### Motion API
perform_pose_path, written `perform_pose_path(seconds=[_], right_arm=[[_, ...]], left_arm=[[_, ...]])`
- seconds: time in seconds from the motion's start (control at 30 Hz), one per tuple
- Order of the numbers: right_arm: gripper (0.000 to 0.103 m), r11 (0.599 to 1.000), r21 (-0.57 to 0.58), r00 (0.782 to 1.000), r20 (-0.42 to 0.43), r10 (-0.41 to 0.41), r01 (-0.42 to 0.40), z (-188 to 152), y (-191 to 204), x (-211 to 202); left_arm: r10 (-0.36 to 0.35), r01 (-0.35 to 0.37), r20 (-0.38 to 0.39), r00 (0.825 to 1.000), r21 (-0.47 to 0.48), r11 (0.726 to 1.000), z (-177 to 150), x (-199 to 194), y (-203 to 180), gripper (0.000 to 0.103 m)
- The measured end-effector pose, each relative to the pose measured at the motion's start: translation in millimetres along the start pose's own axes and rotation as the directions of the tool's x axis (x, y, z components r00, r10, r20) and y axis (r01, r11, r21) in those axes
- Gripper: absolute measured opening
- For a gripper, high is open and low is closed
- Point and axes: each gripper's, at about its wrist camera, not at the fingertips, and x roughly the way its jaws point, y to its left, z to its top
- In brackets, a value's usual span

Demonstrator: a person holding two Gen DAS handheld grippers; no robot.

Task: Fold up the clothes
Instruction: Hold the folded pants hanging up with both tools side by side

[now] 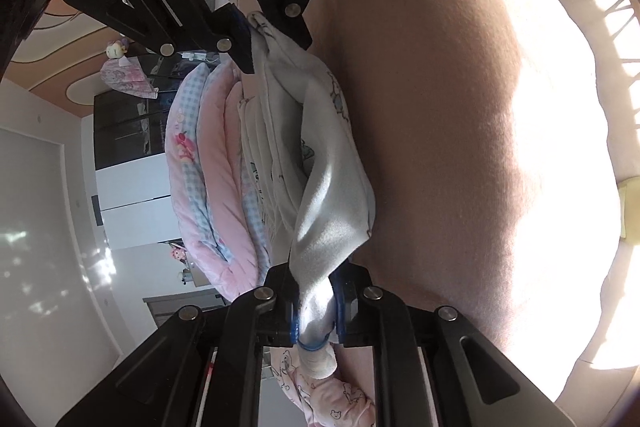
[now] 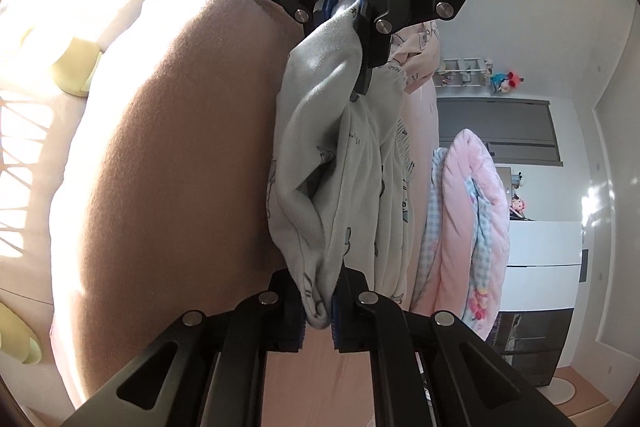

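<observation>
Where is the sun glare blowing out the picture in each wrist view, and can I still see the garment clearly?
Left wrist view: glare washes out the bed sheet at right; white garment shaded but sharp. Right wrist view: blown out at upper left, garment evenly lit, readable.

No words, brands or numbers can be read in either view. The white garment [image 2: 344, 163] carries small printed figures and marks that may be lettering, but they are too small and creased to make out.
</observation>
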Motion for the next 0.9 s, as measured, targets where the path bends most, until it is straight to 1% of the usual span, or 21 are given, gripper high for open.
perform_pose_path(seconds=[0.1, 0.23, 0.33, 0.5, 0.57, 0.7, 0.83, 0.9], right_arm=[[0.007, 1.000, 0.012, 1.000, -0.001, 0.008, -0.008, -6.1, -8.5, -0.9], [0.006, 1.000, 0.019, 1.000, 0.002, 0.008, -0.008, -9.4, -17.6, -5.3], [0.006, 1.000, 0.013, 1.000, 0.008, 0.011, -0.012, -12.3, -21.8, -10.3], [0.006, 0.999, 0.017, 0.999, -0.015, 0.035, -0.035, -13.0, -18.3, -25.5], [0.006, 0.999, 0.020, 0.999, -0.006, 0.051, -0.050, -14.7, -18.1, -32.8], [0.006, 0.996, 0.030, 0.997, 0.001, 0.080, -0.080, -16.6, -19.1, -41.0], [0.006, 0.993, 0.059, 0.995, -0.001, 0.102, -0.101, -18.9, -27.1, -40.4], [0.006, 0.990, 0.079, 0.993, 0.004, 0.115, -0.115, -20.0, -34.3, -39.2]], left_arm=[[-0.015, 0.015, 0.015, 1.000, -0.010, 1.000, 3.1, -0.2, 11.1, 0.010], [-0.018, 0.017, 0.051, 0.999, 0.014, 1.000, 3.3, -7.0, 21.9, 0.010], [-0.039, 0.037, 0.064, 0.997, 0.034, 0.999, 3.9, -10.6, 29.7, 0.010], [-0.066, 0.063, 0.086, 0.994, 0.042, 0.997, 9.6, -23.0, 35.5, 0.010], [-0.074, 0.070, 0.095, 0.993, 0.046, 0.997, 12.1, -27.7, 37.4, 0.010], [-0.069, 0.063, 0.104, 0.992, 0.060, 0.996, 15.3, -29.2, 38.2, 0.010], [-0.042, 0.033, 0.112, 0.993, 0.079, 0.996, 13.6, -25.2, 41.8, 0.010], [-0.029, 0.019, 0.119, 0.992, 0.083, 0.996, 10.8, -24.7, 44.4, 0.012]])
